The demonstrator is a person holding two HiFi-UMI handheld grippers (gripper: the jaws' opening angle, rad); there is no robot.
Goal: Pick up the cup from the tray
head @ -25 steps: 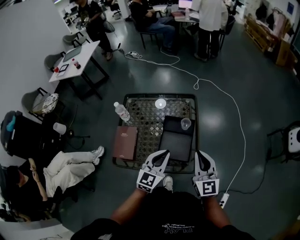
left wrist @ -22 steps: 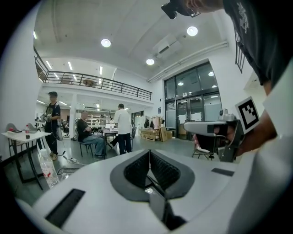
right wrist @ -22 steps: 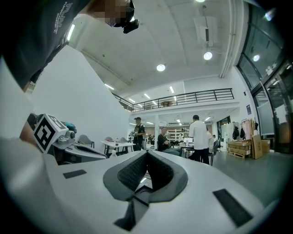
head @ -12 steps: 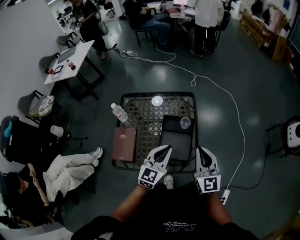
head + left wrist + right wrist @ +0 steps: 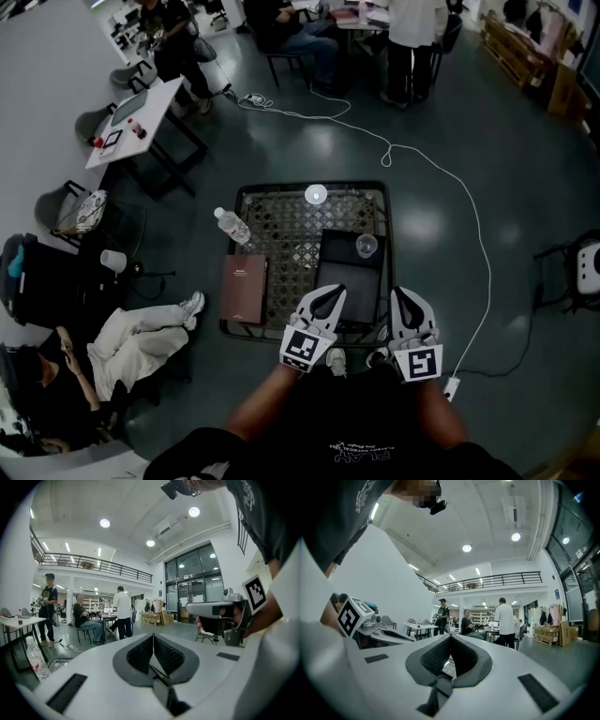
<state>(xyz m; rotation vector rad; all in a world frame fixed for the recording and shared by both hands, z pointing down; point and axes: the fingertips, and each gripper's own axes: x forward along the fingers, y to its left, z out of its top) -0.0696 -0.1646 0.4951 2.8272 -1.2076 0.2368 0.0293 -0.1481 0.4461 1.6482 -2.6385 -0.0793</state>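
A clear cup (image 5: 367, 246) stands upright at the far right corner of a black tray (image 5: 345, 281) on the low lattice-top table (image 5: 281, 239). Both grippers hover at the table's near edge, well short of the cup. My left gripper (image 5: 334, 293) is shut and empty, over the tray's near left corner. My right gripper (image 5: 403, 296) is shut and empty, just off the tray's near right side. In the left gripper view the jaws (image 5: 153, 637) meet with nothing between them. The right gripper view shows its jaws (image 5: 450, 638) pressed together too. Neither gripper view shows the cup.
A plastic water bottle (image 5: 230, 226) and a brown book (image 5: 245, 289) lie on the table's left side, a small white round object (image 5: 316, 195) at its far edge. A white cable (image 5: 473, 244) runs across the floor at right. A seated person (image 5: 122, 342) is at left; others sit and stand at desks beyond.
Both grippers have stayed shut and edged slightly right at the table's near edge. The head view has shifted, so the table sits a little higher in frame.
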